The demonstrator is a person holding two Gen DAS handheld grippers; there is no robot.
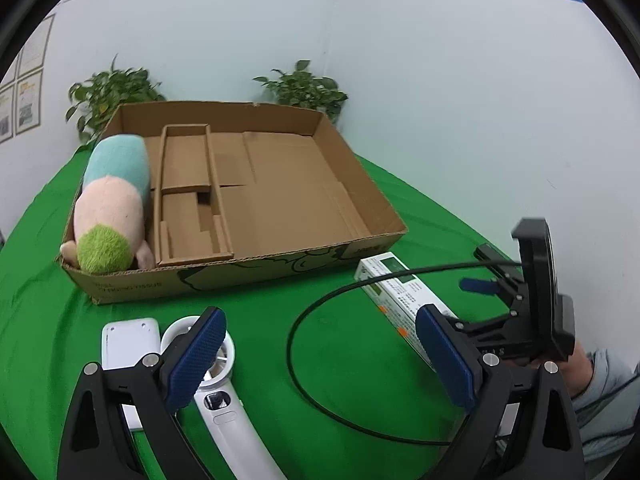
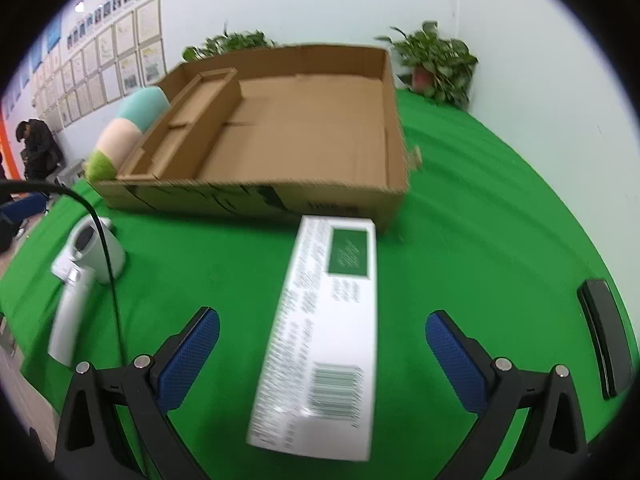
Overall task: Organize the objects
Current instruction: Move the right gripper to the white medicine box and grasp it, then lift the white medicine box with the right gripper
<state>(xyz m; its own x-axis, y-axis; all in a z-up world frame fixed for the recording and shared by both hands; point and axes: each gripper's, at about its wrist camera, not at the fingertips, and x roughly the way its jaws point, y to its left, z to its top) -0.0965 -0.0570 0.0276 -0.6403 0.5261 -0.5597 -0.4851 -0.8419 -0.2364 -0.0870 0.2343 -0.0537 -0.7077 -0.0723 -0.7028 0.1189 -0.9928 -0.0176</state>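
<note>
Both the left gripper (image 1: 320,364) and right gripper (image 2: 322,356) gape; white carton (image 2: 324,332), slightly blurred, seemingly touches the tray's (image 2: 256,196) front edge

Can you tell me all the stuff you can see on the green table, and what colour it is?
cardboard box: 1, brown, middle of table
plush toy: 1, blue, pink, green, in box's left compartment
white-and-green carton: 1, lying before the box, between the right gripper's open fingers
handheld fan: 1, white, front left
flat device: 1, white, beside the fan
black slab: 1, far right
potted plants: 2, green, behind box
tablecloth: 1, green
cable: 1, black
left gripper: open, blue pads
right gripper: open, blue pads
</note>
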